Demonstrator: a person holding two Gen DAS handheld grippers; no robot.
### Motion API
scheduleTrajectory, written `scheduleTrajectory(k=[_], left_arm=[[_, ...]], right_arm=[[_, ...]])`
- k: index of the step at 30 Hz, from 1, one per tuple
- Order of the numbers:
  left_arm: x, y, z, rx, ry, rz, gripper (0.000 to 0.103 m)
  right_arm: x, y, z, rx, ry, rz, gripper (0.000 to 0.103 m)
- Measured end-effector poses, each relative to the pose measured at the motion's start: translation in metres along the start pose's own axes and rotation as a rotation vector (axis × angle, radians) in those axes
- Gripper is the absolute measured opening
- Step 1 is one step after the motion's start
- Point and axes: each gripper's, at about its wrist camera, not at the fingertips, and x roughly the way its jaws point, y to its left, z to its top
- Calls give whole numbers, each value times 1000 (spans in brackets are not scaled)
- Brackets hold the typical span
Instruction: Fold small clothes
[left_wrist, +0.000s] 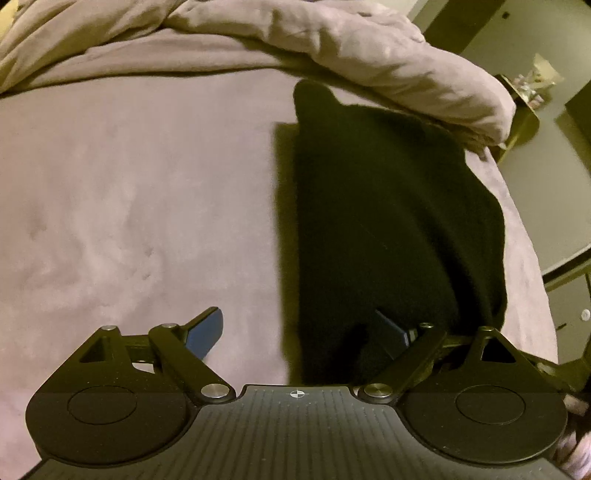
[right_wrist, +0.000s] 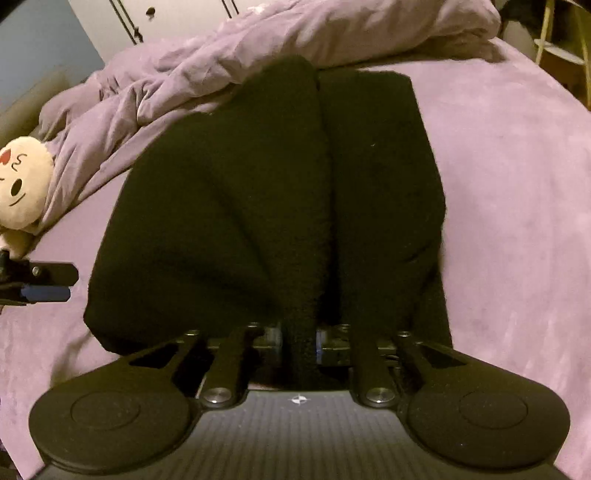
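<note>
A black fuzzy garment lies on the purple bed, bunched into two long folds. My right gripper is shut on a ridge of the garment at its near edge. In the left wrist view the garment lies to the right of centre. My left gripper is open; its right fingertip sits over the garment's near edge and its left fingertip is over bare bed. The left gripper also shows in the right wrist view at the far left, beside the garment.
A crumpled purple duvet lies along the far side of the bed sheet. A cream plush toy rests at the left. The bed's edge drops to the floor at the right in the left wrist view.
</note>
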Motion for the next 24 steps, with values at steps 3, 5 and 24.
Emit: scheduleTrajectory(k=[3, 5, 24], left_arm=[[9, -4, 4, 16, -2, -9, 92], [17, -7, 5, 16, 8, -7, 92], [41, -16, 11, 17, 97, 32, 100]], right_arm=[[-17, 4, 8, 8, -41, -36, 33], [-30, 10, 13, 5, -86, -59, 35], [40, 62, 20, -361, -106, -180, 25]])
